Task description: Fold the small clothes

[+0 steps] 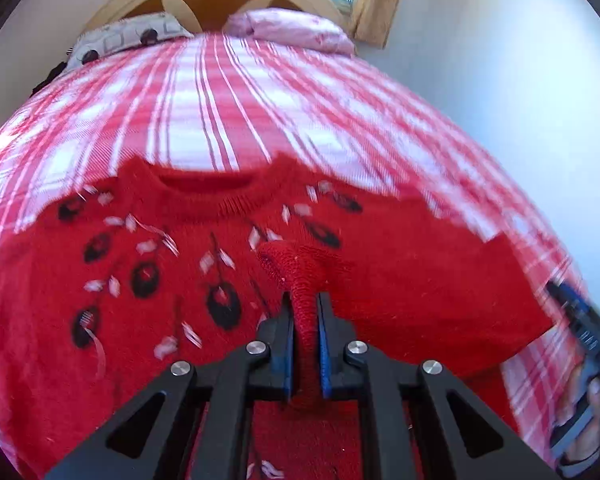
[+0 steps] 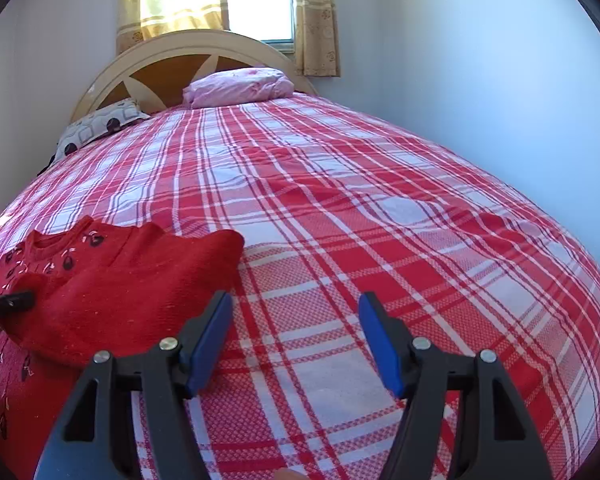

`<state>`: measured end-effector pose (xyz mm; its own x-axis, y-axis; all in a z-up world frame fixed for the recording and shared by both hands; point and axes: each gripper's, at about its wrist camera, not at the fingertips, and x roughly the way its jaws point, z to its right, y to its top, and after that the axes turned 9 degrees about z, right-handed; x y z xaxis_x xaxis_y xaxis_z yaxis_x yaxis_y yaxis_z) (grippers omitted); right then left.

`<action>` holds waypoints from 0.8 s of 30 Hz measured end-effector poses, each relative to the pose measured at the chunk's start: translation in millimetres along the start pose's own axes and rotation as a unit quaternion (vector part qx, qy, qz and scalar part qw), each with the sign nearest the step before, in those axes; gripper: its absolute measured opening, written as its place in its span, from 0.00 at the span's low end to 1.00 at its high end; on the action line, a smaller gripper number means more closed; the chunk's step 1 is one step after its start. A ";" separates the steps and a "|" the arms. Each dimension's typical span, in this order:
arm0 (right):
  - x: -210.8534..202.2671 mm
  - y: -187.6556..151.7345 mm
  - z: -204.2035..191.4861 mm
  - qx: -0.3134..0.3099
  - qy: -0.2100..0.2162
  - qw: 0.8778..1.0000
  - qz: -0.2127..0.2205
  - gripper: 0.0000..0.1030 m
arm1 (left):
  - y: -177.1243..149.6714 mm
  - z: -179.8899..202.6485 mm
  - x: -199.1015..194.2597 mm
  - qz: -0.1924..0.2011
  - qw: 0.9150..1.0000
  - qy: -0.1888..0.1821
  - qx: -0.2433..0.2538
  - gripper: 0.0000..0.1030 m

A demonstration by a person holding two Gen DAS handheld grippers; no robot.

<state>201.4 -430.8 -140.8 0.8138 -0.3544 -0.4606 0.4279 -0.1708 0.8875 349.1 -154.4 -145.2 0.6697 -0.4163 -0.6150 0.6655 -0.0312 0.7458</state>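
Note:
A red knitted sweater with black and white motifs lies face up on the plaid bedspread, neckline toward the headboard. My left gripper is shut on its ribbed sleeve cuff, which is folded in over the chest. In the right wrist view the sweater lies at the lower left, with the left gripper's black tip resting over it. My right gripper is open above bare bedspread just right of the sweater, with nothing between its blue pads. It also shows blurred, held in a hand.
A pink pillow and a patterned grey pillow lie by the arched wooden headboard. A curtained window is behind it. A pale wall runs along the bed's right side.

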 end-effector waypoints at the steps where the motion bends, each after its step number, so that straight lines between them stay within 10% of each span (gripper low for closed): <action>1: 0.6 -0.2 0.5 0.001 -0.002 1.000 -0.001 0.67 | 4.6 -2.8 -7.5 0.009 1.000 -0.002 -0.004 0.09; 11: 1.6 -3.1 -3.1 -0.015 -0.017 1.000 0.004 0.69 | 30.3 -52.8 -74.9 0.077 0.997 0.014 -0.024 0.09; 24: 3.3 -4.9 -13.5 -0.047 -0.031 0.998 0.003 0.70 | -2.2 -118.5 -82.4 0.058 0.995 0.055 -0.059 0.09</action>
<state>207.3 -418.8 -146.9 0.7920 -0.4115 -0.4511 0.4602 -0.0832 0.8839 331.5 -12.3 -126.5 0.7718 -0.3091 -0.5558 0.6113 0.1199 0.7822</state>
